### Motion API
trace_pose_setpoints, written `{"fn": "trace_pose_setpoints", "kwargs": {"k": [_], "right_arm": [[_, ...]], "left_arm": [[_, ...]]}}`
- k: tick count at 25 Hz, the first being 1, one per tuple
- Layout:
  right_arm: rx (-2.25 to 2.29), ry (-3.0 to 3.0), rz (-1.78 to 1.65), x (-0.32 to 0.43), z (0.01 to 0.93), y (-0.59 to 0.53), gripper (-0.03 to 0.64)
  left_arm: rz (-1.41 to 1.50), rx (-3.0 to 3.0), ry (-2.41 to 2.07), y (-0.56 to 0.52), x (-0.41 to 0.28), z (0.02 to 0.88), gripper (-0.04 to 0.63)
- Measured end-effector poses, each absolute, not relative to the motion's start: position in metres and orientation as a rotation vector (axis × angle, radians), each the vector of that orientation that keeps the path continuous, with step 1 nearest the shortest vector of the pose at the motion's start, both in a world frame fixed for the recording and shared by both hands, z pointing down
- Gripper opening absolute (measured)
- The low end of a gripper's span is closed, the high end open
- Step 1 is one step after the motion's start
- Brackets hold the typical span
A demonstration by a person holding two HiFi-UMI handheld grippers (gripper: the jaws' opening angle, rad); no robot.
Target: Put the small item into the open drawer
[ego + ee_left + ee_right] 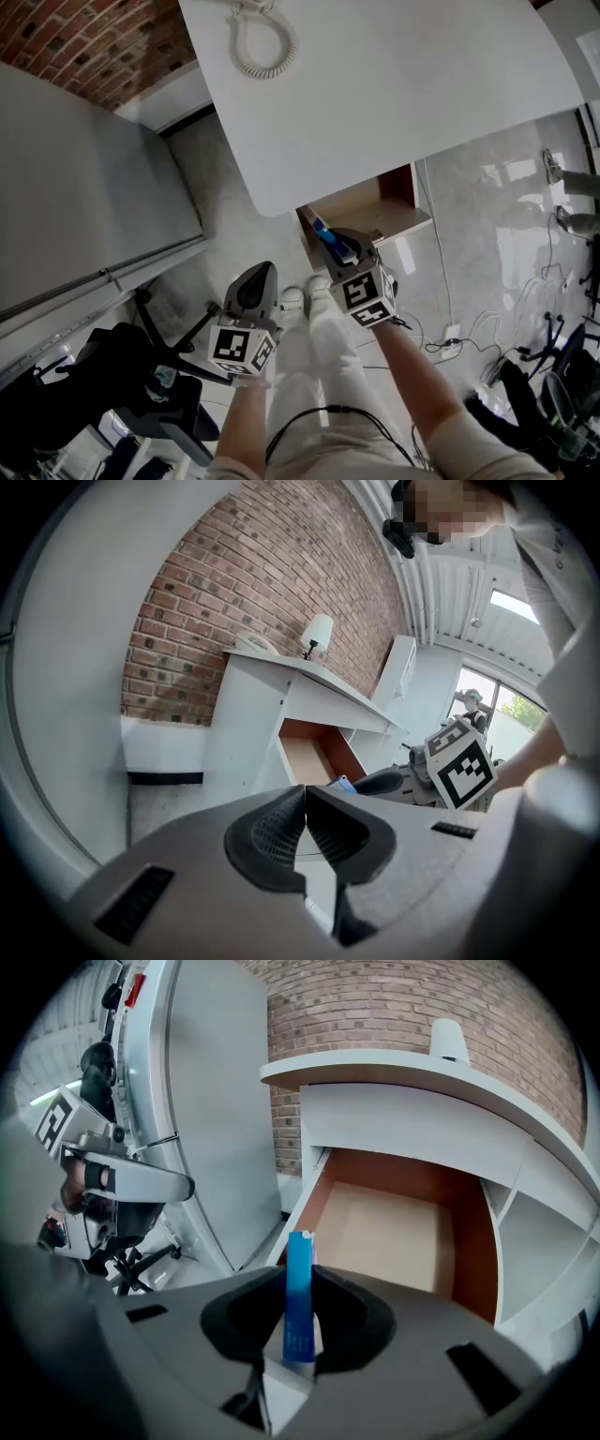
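While the right gripper [339, 248] hangs just short of the drawer [394, 1227], it is clenched on the item [298, 1288], a thin blue strip. The strip stands upright between the jaws, its top poking out past them. In the head view the drawer mouth lies at 12 o'clock of that gripper, under the edge of the white tabletop [394, 84]. In the right gripper view the bare drawer floor spreads from 12 to 2 o'clock beyond the strip's tip. The left gripper [305, 810] hangs at 8 o'clock of the right one, well apart from the drawer, its jaws pressed together on nothing.

The item looks light and flat, perhaps a slim packet, so it is likely smooth-faced and a little bendy along its length. Taking it by the lower half across its flat faces, as here, seems right; a hold on the thin edges could let it twist. A soft squeeze should be enough. Being so light, it may cling to a jaw or flutter when freed, so it is best let go low over the drawer floor.
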State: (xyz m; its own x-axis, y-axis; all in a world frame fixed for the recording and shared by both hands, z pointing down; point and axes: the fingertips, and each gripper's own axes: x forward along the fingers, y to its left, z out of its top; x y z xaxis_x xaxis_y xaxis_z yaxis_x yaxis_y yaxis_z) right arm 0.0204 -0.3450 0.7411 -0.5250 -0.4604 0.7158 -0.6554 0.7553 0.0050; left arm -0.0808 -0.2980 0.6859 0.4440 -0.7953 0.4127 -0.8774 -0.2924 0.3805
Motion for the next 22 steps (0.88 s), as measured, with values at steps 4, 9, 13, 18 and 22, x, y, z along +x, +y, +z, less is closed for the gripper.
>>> {"fn": "trace_pose_setpoints", "kwargs": {"k": [4,9,13,18,22], "right_arm": [[0.828,-2.202,0.347,0.019,0.746,-0.346,0.091],[0.816,-2.18,0.342,0.015,0.749,-0.345,0.094],[0.797,-2.188,0.35,0.013,0.75,-0.342,0.116],[0.779,-2.204,0.35,0.008,0.747,-0.339,0.133],[0.763,-2.221,0.348,0.004,0.74,-0.336,0.141]], "left_arm": [[0.193,2.135,-1.403,-0.298,-0.082,0.686,0.006],[0.186,2.131,-1.406,-0.294,-0.082,0.686,0.006],[0.179,2.128,-1.409,-0.291,-0.082,0.685,0.006],[0.176,2.13,-1.413,-0.291,-0.085,0.682,0.006],[0.172,2.141,-1.418,-0.292,-0.087,0.676,0.006]]}}
